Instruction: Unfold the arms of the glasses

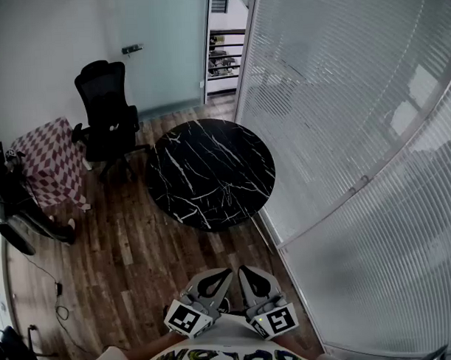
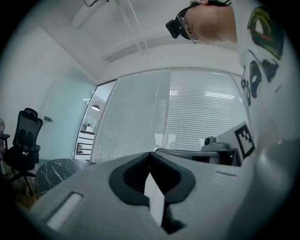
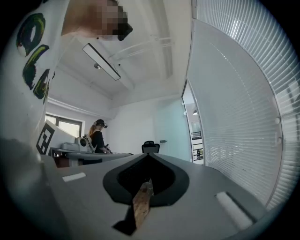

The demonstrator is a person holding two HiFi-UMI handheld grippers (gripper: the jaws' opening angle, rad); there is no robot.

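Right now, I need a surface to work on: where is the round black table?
In the head view the round black table stands mid-frame, between the black office chair at left and the curved blind-covered wall at right.

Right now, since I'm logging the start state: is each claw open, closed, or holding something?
Left claw: closed, nothing between its jaws.
Right claw: closed, nothing between its jaws.

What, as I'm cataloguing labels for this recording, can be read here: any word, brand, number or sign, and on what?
Shirt print: big green and yellow letters, cut off at the picture's edge, not readable.
Square markers: black-and-white patterns, no letters.
No other text shows.
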